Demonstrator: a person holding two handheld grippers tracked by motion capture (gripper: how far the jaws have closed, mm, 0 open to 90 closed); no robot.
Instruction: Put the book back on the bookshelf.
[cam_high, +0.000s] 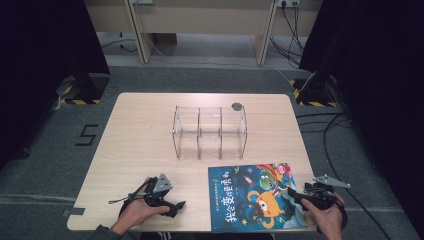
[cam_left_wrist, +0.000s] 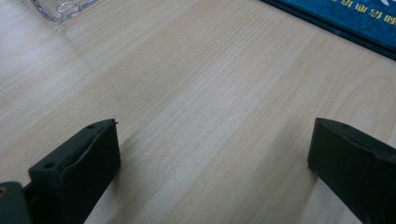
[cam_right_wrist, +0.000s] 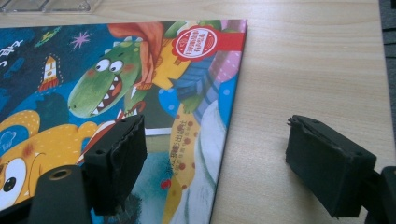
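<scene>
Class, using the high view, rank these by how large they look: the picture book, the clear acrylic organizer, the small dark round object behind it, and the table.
Largest to smallest:
1. table
2. picture book
3. clear acrylic organizer, though the book lies nearer the camera, so this gap is unsure
4. small dark round object

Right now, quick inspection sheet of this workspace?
Surface: light wooden table, flat, bare wood between the things.
Job's things: picture book lying flat at the near edge; clear three-slot rack standing mid-table, slots empty.
Clutter: small dark round disc behind the rack.
Grippers: left gripper open over bare wood; right gripper open, jaws astride the book's right edge.
Cables: black cables on the floor, right of the table.
Surroundings: grey floor, black curtains both sides.
</scene>
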